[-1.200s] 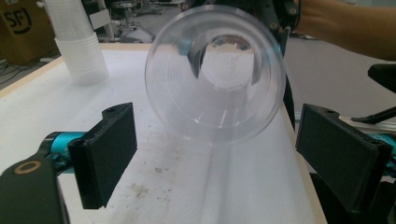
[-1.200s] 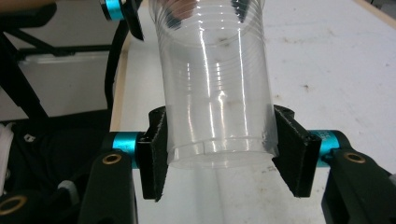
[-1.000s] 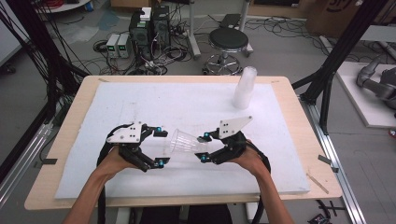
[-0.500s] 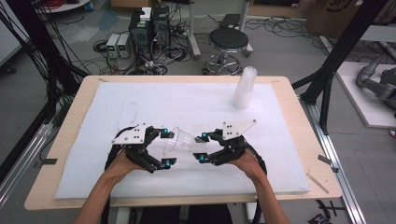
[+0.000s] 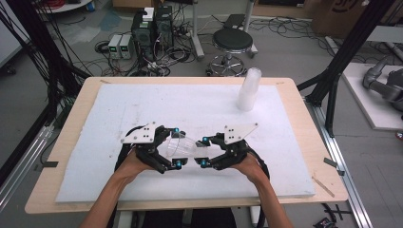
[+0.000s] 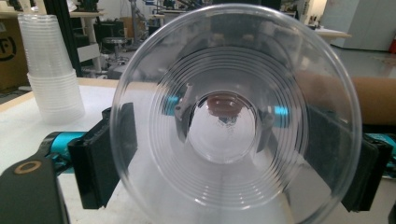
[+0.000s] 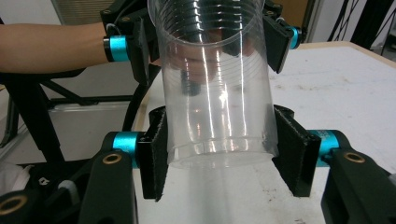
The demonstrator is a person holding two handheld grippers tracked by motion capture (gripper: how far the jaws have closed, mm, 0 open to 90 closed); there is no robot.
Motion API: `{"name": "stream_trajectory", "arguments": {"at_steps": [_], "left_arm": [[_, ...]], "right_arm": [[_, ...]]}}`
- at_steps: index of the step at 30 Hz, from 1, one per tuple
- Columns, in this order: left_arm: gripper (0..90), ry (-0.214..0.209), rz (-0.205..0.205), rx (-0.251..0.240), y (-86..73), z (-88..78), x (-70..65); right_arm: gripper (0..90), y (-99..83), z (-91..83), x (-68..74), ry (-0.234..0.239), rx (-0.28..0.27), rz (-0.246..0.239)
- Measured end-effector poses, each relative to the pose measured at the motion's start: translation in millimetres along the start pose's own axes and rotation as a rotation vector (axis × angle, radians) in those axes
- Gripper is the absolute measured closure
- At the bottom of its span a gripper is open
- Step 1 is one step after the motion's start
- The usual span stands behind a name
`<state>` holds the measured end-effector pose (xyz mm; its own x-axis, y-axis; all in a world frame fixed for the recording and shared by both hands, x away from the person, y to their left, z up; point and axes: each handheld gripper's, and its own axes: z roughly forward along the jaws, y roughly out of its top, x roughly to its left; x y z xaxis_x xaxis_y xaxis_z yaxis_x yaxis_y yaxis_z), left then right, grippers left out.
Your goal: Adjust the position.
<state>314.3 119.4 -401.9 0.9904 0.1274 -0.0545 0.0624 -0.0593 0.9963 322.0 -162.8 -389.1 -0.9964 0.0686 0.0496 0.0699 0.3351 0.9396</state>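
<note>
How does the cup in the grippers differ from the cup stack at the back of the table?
The held cup lies on its side above the table; the cup stack stands upright on the white mat. The held cup is one cup, clamped between the left gripper and right gripper; the stack is many nested, untouched. Both are clear ribbed plastic.

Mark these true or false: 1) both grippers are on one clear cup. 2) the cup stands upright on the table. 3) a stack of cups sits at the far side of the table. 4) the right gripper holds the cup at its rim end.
1) True: the left gripper and the right gripper both clamp the clear cup.
2) False: it lies sideways, held between them.
3) True: the stack of cups stands there on the white mat.
4) False: its jaws clamp the base end; the left gripper has the rim end.
</note>
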Motion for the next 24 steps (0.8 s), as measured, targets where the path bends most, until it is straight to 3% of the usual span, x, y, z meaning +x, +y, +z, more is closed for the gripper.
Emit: {"name": "stream_trajectory", "arguments": {"at_steps": [12,21,22,24], "left_arm": [[24.4,-0.008,0.003,0.006,1.4,-0.2,1.5],[27.3,-0.008,0.011,0.004,1.5,-0.5,1.5],[27.3,-0.005,0.013,0.002,1.6,-0.6,1.5],[27.4,-0.004,0.007,0.000,1.5,-1.0,1.5]], "right_arm": [[43.9,-1.4,-0.5,-0.4,0.007,-0.001,0.001],[43.3,-1.5,-0.1,-0.2,0.010,0.002,-0.002],[41.3,-1.5,-0.1,0.5,0.005,0.010,-0.001],[18.7,-1.5,2.9,0.9,-0.023,0.007,0.028]]}}
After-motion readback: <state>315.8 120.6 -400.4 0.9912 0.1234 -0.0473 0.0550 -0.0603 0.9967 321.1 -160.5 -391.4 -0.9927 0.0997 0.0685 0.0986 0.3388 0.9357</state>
